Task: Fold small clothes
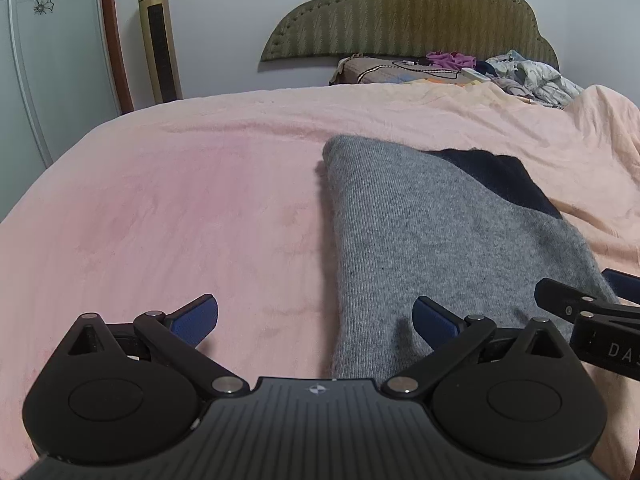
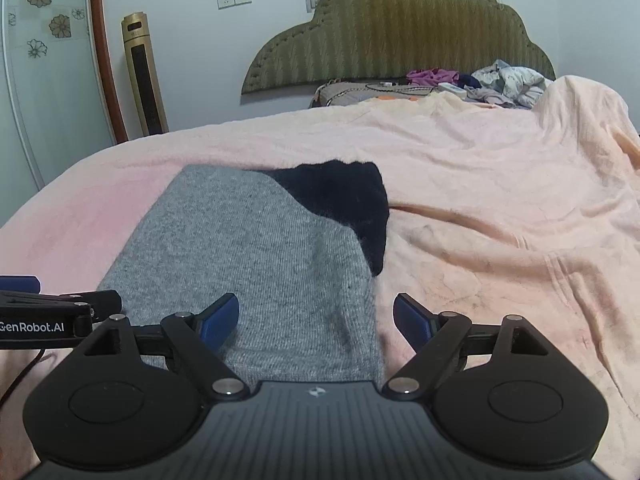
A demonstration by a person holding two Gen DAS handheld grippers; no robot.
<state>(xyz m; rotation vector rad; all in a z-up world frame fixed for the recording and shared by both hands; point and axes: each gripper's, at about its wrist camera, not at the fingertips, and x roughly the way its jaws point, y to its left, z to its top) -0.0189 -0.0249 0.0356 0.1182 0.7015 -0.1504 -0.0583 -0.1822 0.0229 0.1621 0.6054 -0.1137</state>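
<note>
Hovering both grippers, left gripper (image 1: 316,320) and right gripper (image 2: 316,318), fingers spread and empty, astride the grey garment's (image 2: 248,256) near corners, presumably to pinch that edge for folding.

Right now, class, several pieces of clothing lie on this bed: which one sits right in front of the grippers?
The grey knit garment with a black section, lying flat on the pink blanket. The other clothes are crumpled far off by the headboard.
</note>
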